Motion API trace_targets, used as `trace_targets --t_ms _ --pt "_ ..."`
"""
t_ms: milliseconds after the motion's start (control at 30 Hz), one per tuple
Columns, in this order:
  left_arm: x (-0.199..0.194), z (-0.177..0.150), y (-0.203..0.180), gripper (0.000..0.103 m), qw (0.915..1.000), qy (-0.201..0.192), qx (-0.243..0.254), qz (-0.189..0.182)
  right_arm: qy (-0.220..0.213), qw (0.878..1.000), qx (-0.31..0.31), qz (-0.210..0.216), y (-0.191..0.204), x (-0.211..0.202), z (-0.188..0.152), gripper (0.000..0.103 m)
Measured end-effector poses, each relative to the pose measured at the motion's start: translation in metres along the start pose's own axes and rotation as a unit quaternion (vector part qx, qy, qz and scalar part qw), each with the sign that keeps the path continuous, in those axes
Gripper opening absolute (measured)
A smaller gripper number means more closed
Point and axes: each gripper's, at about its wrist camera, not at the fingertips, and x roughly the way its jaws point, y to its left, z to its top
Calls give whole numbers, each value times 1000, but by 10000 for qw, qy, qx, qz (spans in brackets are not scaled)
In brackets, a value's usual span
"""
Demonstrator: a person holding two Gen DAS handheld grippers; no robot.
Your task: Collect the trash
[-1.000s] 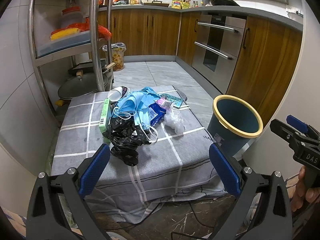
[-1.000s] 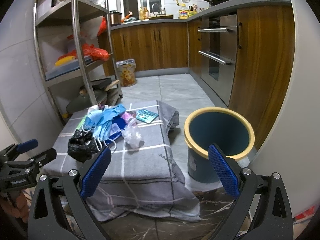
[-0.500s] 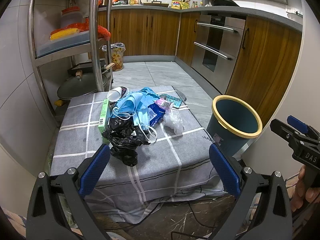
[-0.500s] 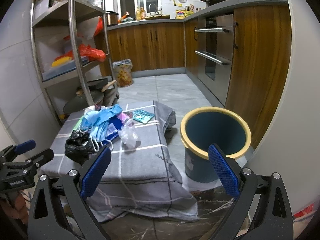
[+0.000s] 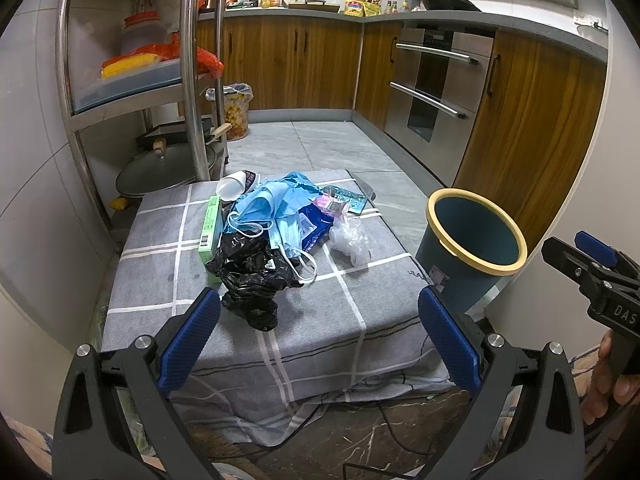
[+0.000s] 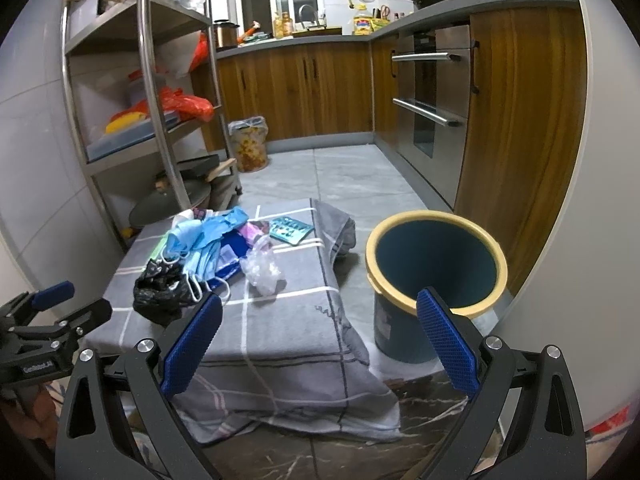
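Status: little has changed over the last second; both views only shifted slightly.
Left gripper (image 5: 319, 330): released, empty, short of the black bag (image 5: 251, 270).
Right gripper (image 6: 318, 334): released, empty.
Trash: masks (image 5: 272, 210) and clear bag (image 5: 349, 240) heaped on the cloth-covered surface (image 5: 360, 300).
Bin (image 6: 436, 276): beside it, apparently empty.
Collection not begun.

Evenly lit from overhead, cool indoor light, moderately bright. Strong fisheye bending toward every edge, with black vignette filling the corners. Sharp focus between and beyond the fingers (image 5: 188, 344), right up to the far cabinets (image 5: 292, 68). Soft glare along the steel rack post (image 5: 190, 60) left of the fingers and on the oven handles (image 6: 424, 56) to the right. Faint, short shadow under the black bag (image 5: 250, 276) ahead of the left finger. Dimmer below the fingers, near the dark floor (image 6: 320, 456).
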Motion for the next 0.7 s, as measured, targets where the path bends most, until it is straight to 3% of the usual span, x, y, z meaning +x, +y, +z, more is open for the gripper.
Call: trace_targets --t_ms 700 --pt "4 1 11 98 9998 83 -105 123 68 9999 6 154 14 6 -3 97"
